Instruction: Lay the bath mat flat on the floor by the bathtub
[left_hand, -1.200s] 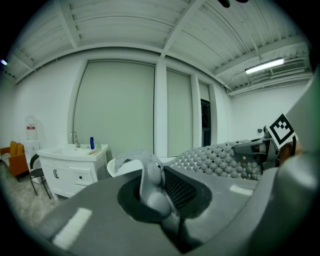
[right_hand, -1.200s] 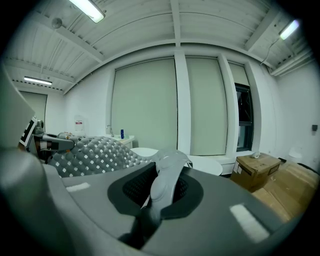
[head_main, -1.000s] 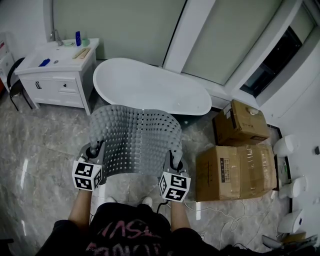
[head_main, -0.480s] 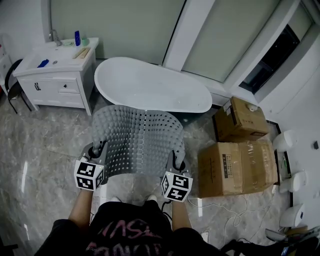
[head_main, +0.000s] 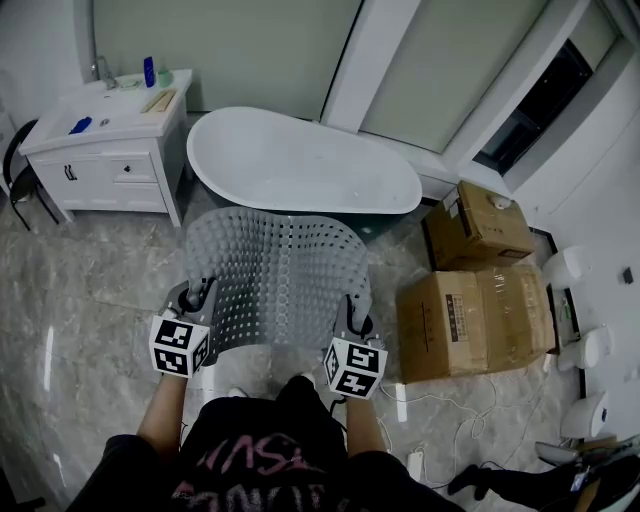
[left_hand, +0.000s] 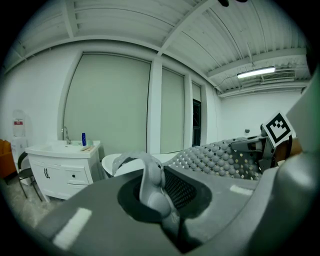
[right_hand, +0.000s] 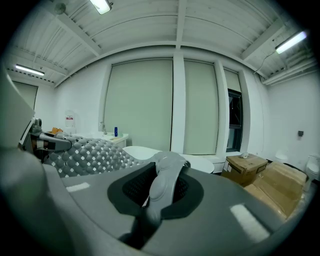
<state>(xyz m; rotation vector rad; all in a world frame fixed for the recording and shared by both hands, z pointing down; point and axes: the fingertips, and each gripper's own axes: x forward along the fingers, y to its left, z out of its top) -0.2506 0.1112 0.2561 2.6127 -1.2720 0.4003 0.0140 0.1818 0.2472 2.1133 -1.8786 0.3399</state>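
Clamping bath mat (head_main: 275, 280), left gripper (head_main: 200, 294), right gripper (head_main: 356, 314) extended forward, parallel.

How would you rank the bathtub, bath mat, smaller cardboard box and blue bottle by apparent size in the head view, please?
1. The bathtub and bath mat: about alike; the mat is nearer the camera, so unranked.
2. The smaller cardboard box.
3. The blue bottle.

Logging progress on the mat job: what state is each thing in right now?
bath mat, held up in the air, arched, not laid flat
left claw, shut on the mat's left side
right claw, shut on the mat's right side
bathtub, empty
cardboard boxes, closed
vanity drawers, shut
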